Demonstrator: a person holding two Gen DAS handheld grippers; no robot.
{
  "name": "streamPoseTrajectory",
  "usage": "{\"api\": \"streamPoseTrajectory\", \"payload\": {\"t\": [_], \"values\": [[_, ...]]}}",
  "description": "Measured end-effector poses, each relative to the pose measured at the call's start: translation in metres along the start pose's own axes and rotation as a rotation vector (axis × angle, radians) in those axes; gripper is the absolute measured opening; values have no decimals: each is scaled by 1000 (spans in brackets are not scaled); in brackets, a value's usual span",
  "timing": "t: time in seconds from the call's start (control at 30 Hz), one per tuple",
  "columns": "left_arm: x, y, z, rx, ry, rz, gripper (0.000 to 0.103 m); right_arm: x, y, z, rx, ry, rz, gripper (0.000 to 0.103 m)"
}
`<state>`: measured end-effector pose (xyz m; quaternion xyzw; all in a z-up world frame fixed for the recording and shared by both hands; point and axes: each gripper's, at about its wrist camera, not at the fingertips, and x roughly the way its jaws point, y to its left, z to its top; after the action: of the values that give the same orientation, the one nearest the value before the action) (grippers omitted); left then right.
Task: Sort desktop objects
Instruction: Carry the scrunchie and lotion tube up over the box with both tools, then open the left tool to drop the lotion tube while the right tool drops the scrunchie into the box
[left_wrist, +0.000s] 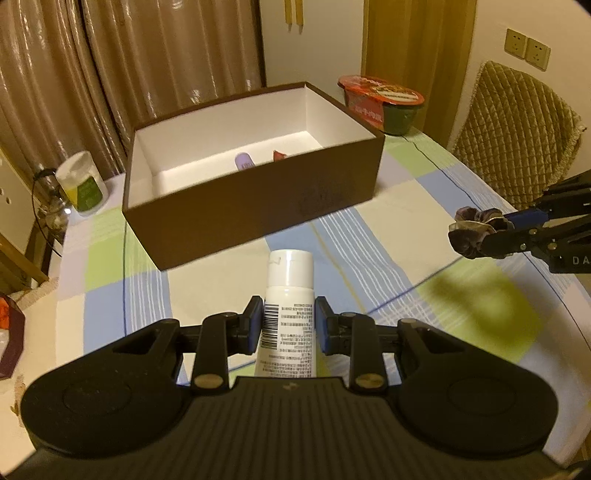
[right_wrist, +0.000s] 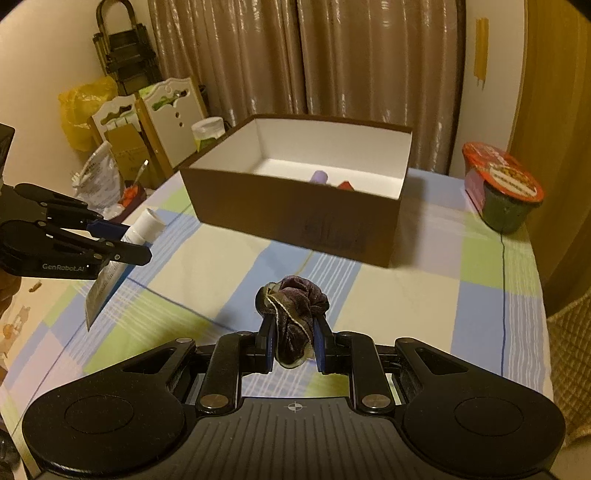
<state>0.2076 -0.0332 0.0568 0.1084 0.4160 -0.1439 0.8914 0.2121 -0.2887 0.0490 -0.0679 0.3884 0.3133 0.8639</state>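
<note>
The left gripper (left_wrist: 288, 319) is closed on a white tube (left_wrist: 290, 295), held above the checked cloth (left_wrist: 388, 206) in front of the brown box (left_wrist: 251, 195). To the right of the box front, the right gripper (right_wrist: 293, 341) clamps a purple scrunchie (right_wrist: 295, 299). A noodle cup (right_wrist: 504, 192) stands right of the box.

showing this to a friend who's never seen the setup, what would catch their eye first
Probably the big brown box, open at mid-table. Then the loaded claws: the left claw grips a white tube, the right claw a purple velvet scrunchie, both short of the box.
</note>
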Motion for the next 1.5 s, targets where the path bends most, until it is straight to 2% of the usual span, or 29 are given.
{"api": "streamPoseTrajectory", "payload": {"t": [0.23, 0.53, 0.67, 0.83, 1.0, 1.13, 1.27, 1.5], "values": [[-1, -2, 21, -6, -8, 47, 25, 6, -14, 17, -34, -15, 44, 19], [10, 13, 46, 18, -33, 21, 25, 17, -21, 43, 28, -30, 25, 19], [21, 28, 67, 24, -62, 7, 25, 24, -24, 65, 40, -42, -2, 19], [35, 46, 94, 31, -98, -10, 25, 36, -27, 111, 23, -86, -21, 19], [49, 65, 121, 39, -135, -28, 25, 66, -34, 158, -1, -115, -28, 19], [74, 78, 147, 29, -153, -31, 25, 101, -44, 179, 1, -98, -37, 19], [104, 87, 166, 19, -154, -44, 25, 137, -55, 186, 2, -57, -48, 19], [153, 96, 183, 7, -130, -70, 25, 183, -73, 178, 24, 14, -62, 19]]}}
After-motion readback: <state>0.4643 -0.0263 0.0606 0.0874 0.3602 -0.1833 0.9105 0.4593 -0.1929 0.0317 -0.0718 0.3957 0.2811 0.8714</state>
